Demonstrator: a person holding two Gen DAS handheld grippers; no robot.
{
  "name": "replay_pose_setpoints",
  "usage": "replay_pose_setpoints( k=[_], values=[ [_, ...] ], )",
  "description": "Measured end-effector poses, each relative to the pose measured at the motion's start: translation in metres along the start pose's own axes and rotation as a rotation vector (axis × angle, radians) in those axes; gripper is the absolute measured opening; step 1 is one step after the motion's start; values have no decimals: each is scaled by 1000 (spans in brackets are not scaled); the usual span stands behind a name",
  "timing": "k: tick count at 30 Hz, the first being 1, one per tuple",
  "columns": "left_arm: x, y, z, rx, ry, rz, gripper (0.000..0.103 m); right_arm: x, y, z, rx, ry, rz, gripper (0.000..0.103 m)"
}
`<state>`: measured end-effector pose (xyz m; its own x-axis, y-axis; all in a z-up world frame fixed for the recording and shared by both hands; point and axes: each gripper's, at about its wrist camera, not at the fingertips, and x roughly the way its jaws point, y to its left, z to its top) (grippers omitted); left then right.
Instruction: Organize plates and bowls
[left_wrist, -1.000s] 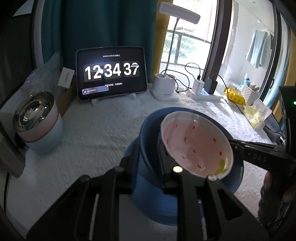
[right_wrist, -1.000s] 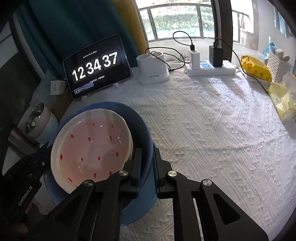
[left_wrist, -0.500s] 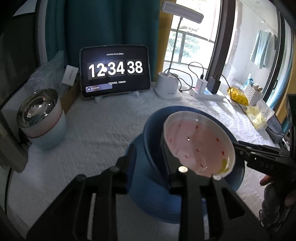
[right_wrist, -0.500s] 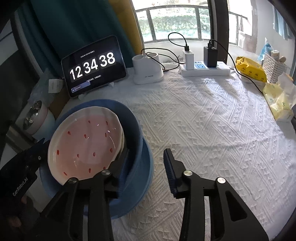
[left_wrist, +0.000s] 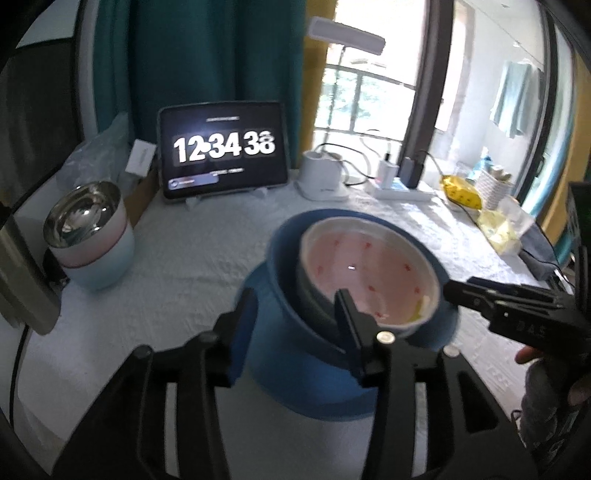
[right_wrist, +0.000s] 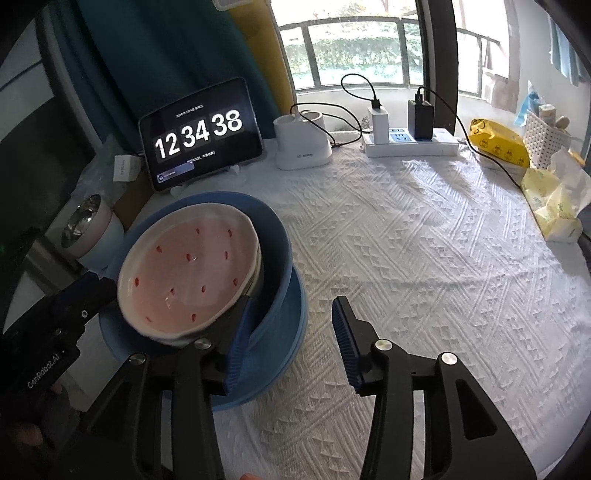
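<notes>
A deep blue bowl (left_wrist: 295, 332) (right_wrist: 275, 258) stands on a blue plate (right_wrist: 295, 332) on the white cloth. A pink dish with red dots (left_wrist: 369, 269) (right_wrist: 188, 273) is nested in it. My left gripper (left_wrist: 293, 306) straddles the bowl's near wall, one finger outside and one inside, jaws opening and pads off it. My right gripper (right_wrist: 293, 314) is at the opposite side of the stack. Its jaws are opening too, with only the plate's edge between them. In the left wrist view the right gripper (left_wrist: 480, 299) shows beyond the dish. In the right wrist view the left gripper (right_wrist: 74, 295) shows at the stack's left.
A steel-lined pink bowl on a pale blue one (left_wrist: 85, 236) (right_wrist: 85, 229) stands at the left edge. At the back are a tablet clock (left_wrist: 221, 151), a white lamp base (right_wrist: 303, 147) and a power strip (right_wrist: 410, 144). Yellow packets (right_wrist: 498, 144) and tissues (right_wrist: 554, 206) lie at the right.
Both grippers were shut on the blue bowl's rim; their jaws have since spread and let go. Both have drawn back a little from the stack.
</notes>
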<state>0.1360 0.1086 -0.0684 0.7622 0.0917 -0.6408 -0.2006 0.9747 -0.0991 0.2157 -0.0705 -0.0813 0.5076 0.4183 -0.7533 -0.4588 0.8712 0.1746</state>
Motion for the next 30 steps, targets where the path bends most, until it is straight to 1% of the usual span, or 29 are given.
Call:
replay_pose_setpoints(
  k=[2, 4, 7, 11, 13, 16, 19, 24, 30],
  values=[
    [-4, -7, -1, 13, -6, -12, 48, -5, 0, -2, -2, -8, 0, 47],
    [-9, -14, -2, 16, -5, -35, 55, -11, -1, -5, -4, -17, -2, 48],
    [-15, -21, -3, 21, -12, -59, 64, -17, -2, -9, -11, -22, -31, 48],
    [-26, -33, -5, 41, -36, -72, 67, -27, -10, -17, -1, -29, -50, 48],
    [-31, -37, -6, 51, -49, -76, 73, -34, -13, -20, 2, -42, -61, 48],
    [-41, -45, -7, 69, -72, -89, 79, -48, -14, -24, -4, -74, -93, 48],
    [-52, -51, -9, 84, -95, -99, 81, -64, -13, -27, -15, -114, -126, 48],
    [-75, -55, -7, 83, -162, -112, 85, -90, -11, -33, -30, -165, -132, 48],
    [-108, -56, -5, 88, -280, -105, 87, -126, -8, -41, -49, -252, -166, 48]
  ],
)
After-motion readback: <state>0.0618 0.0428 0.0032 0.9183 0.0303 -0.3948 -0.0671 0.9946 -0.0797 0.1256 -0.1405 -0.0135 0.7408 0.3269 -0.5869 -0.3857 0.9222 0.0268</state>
